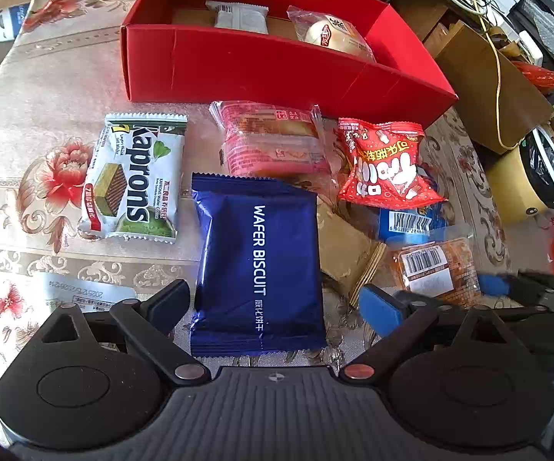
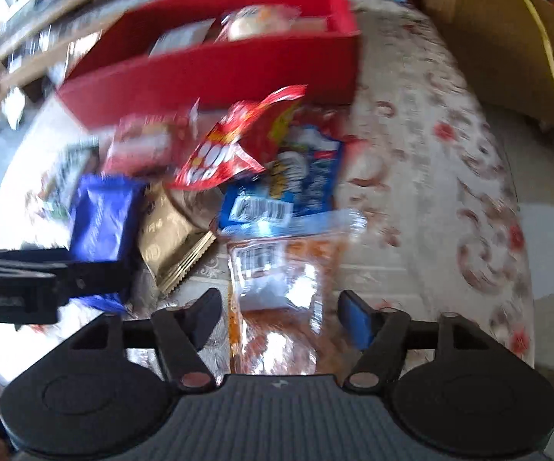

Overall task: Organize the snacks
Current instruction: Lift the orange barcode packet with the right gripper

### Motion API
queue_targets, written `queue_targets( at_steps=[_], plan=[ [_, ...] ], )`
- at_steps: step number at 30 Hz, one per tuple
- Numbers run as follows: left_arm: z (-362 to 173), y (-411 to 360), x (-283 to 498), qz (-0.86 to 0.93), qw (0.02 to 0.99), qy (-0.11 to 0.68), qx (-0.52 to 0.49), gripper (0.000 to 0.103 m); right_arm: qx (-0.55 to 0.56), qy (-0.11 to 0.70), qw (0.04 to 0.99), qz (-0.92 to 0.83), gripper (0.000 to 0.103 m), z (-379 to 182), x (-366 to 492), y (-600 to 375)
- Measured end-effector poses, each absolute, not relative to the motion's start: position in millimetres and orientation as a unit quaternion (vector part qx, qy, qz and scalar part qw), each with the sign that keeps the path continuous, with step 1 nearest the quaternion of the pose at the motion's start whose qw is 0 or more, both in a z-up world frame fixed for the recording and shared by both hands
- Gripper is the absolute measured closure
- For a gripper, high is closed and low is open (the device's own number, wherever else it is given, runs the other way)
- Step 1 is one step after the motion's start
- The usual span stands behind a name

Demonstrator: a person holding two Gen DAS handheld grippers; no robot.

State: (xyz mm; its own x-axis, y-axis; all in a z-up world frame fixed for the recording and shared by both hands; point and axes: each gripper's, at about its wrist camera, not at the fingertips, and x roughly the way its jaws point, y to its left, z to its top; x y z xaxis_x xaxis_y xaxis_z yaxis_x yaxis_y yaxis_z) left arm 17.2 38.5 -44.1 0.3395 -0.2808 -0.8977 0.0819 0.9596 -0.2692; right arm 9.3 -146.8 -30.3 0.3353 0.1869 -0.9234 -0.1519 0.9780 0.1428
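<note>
My left gripper (image 1: pixel 277 303) stands open, with a blue wafer biscuit packet (image 1: pixel 257 265) lying flat between its fingers, the pads apart from it. In the blurred right wrist view, my right gripper (image 2: pixel 281 319) is open over a clear orange snack packet (image 2: pixel 277 292), which lies between its fingers. A red box (image 1: pixel 261 69) at the back holds a white packet (image 1: pixel 240 17) and a wrapped bun (image 1: pixel 330 34). In front of it lie a Kaprons wafer pack (image 1: pixel 134 176), a red cake pack (image 1: pixel 273 142), a red bag (image 1: pixel 388 165), a blue packet (image 1: pixel 411 223) and a gold packet (image 1: pixel 346 253).
A flowered cloth (image 1: pixel 46 115) covers the table. Past the table's right edge stand a cardboard box (image 1: pixel 488 88) with a yellow cable (image 1: pixel 498 77) and a tape roll (image 1: pixel 538 176). A white printed slip (image 1: pixel 84 292) lies by my left finger.
</note>
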Motion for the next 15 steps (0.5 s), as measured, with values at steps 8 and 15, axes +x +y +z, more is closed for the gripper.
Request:
queue_targets(
  at_steps=[8,15],
  plan=[
    [-41,45,14,-0.110,0.814,0.562,-0.095,0.006,-0.059,0.565,0.810,0.147,0.000,-42,6,-127],
    [-35,49,10,-0.097,0.817,0.560,-0.097,0.004,-0.057,0.555,0.813,0.165,0.053,-26,0,-141]
  ],
)
